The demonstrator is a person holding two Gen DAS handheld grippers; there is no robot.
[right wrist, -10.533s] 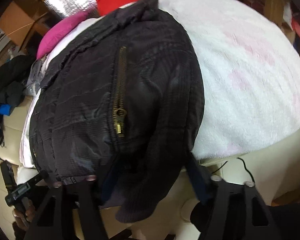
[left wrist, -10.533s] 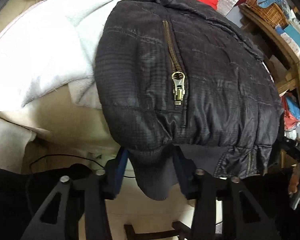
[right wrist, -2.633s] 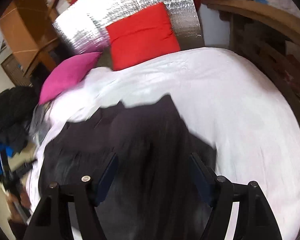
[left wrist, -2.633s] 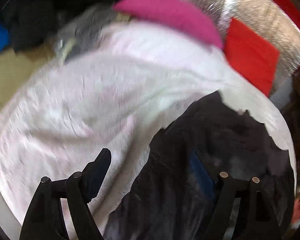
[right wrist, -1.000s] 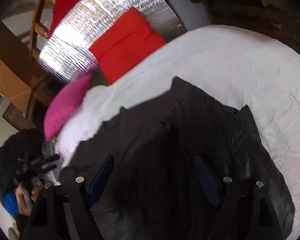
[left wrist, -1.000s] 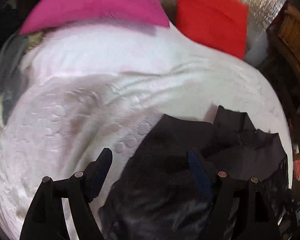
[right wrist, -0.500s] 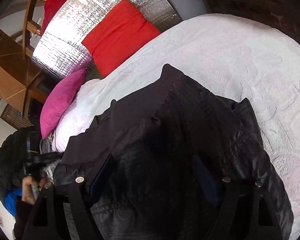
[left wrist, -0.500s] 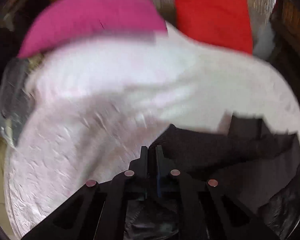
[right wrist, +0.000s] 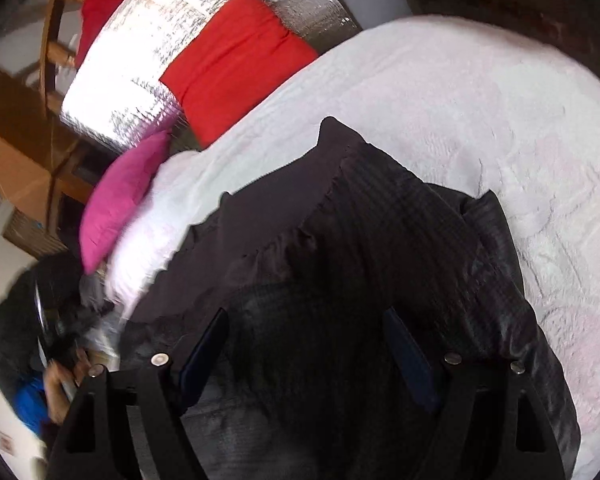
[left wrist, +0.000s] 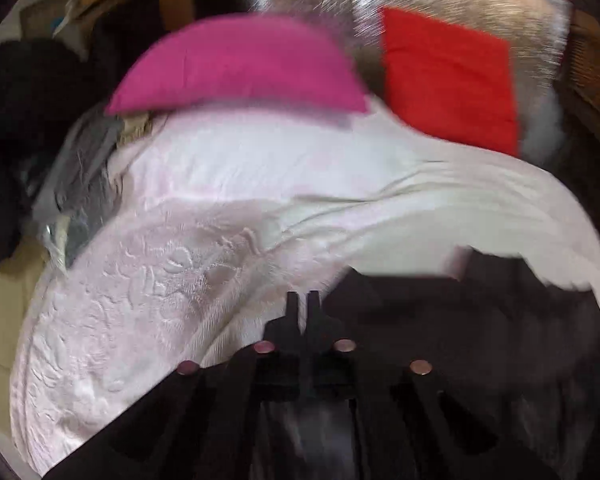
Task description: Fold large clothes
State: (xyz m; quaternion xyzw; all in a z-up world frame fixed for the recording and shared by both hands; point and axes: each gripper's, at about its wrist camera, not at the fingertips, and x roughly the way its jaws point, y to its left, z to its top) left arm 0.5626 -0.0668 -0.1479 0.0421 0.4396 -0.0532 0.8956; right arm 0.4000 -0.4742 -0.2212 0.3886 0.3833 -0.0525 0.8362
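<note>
A black quilted jacket [right wrist: 380, 264] lies folded on the white bed cover [right wrist: 480, 92]. In the left wrist view the jacket [left wrist: 480, 340] fills the lower right. My left gripper [left wrist: 303, 300] is shut, its fingers pressed together at the jacket's left edge; nothing shows between the tips, and the view is blurred. My right gripper [right wrist: 308, 344] is open and empty, its two fingers spread above the near part of the jacket.
A pink pillow [left wrist: 240, 68] and a red pillow [left wrist: 448, 80] lie at the head of the bed before a silver foil panel [right wrist: 188, 40]. Dark clothes [left wrist: 24, 100] are piled at the left. A wooden chair [right wrist: 52, 32] stands behind.
My left gripper has closed from wide open to shut at the jacket's left edge. My right gripper stays open over the jacket and has shifted slightly.
</note>
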